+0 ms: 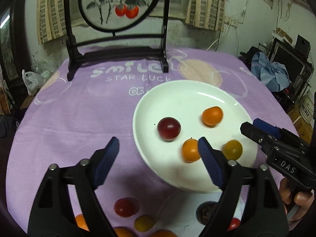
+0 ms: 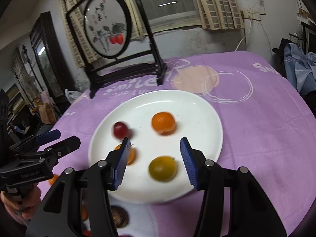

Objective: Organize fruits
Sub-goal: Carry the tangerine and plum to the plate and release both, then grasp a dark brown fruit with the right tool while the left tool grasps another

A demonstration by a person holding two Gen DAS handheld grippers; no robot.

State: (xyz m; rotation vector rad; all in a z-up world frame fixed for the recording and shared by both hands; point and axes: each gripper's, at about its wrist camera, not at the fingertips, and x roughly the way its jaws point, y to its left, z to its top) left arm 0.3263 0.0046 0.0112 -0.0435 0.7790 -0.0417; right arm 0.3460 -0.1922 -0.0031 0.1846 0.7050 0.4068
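A white plate [image 1: 150, 106] [image 2: 205, 110] on the purple cloth holds a dark red fruit [image 1: 168, 128] [image 2: 119, 130], two orange fruits [image 1: 212, 115] [image 1: 190, 150] [image 2: 163, 123] and a yellow-green fruit [image 1: 232, 149] [image 2: 162, 168]. My left gripper [image 1: 159, 150] is open and empty, over the plate's left rim. My right gripper [image 2: 156, 148] is open and empty above the plate, with the yellow-green fruit just below its fingers; it also shows in the left wrist view [image 1: 254, 126]. Several loose fruits lie on the cloth near me: a red one [image 1: 124, 207], a yellow one [image 1: 143, 222], orange ones [image 1: 81, 221].
A black stand with a round painted screen [image 1: 118, 4] [image 2: 107, 25] stands at the far side of the table. A dark brown round thing [image 1: 206, 212] [image 2: 118, 216] lies near the plate's near edge. Clutter and blue cloth [image 1: 270, 71] are off the table's right.
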